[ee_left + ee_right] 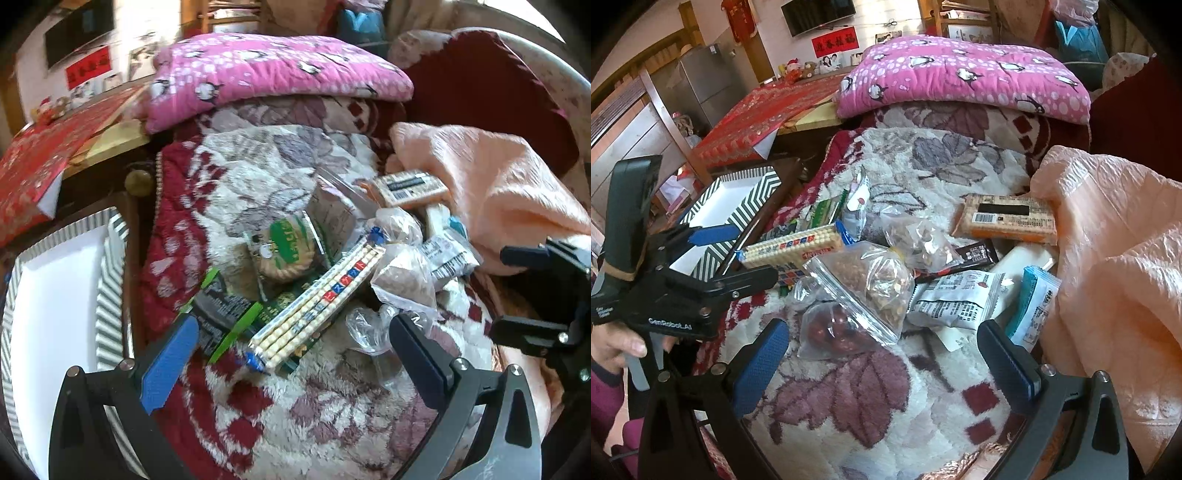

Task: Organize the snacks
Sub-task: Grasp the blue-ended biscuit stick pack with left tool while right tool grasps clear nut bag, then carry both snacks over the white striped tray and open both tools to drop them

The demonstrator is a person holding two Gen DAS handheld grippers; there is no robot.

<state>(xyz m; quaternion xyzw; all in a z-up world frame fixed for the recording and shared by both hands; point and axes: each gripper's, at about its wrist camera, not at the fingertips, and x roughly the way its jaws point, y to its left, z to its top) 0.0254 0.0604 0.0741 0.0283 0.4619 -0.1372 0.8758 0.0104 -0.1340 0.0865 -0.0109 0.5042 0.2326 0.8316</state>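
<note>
A heap of snacks lies on a flowered blanket spread over what looks like a bed or couch. None has yet been lifted, so the step in hand is judged to be the first pick.

In the left wrist view, the left gripper is held wide open and empty, low over the near end of the biscuit pack, a long clear sleeve lying slantwise at the centre of the frame. A round cookie pack with a green label is seen just above it, and a green-edged packet beside the blue finger pad at lower left. The striped box, white inside, stands at the left edge of the frame, apparently empty; it is taken to be where the snacks are meant to go.

In the right wrist view, the right gripper is likewise open and empty, above two clear bags: a nut bag and, below it, a bag of dates. An orange pack is seen at upper right, a white packet and a blue packet at right, against a peach quilt. The striped box appears at left in this view, beyond the other tool.

The next move is judged to call for the left gripper to be lowered astride the biscuit pack and closed across its narrow width, then carried left to the box. The slack bags may slip or drag neighbours.
</note>
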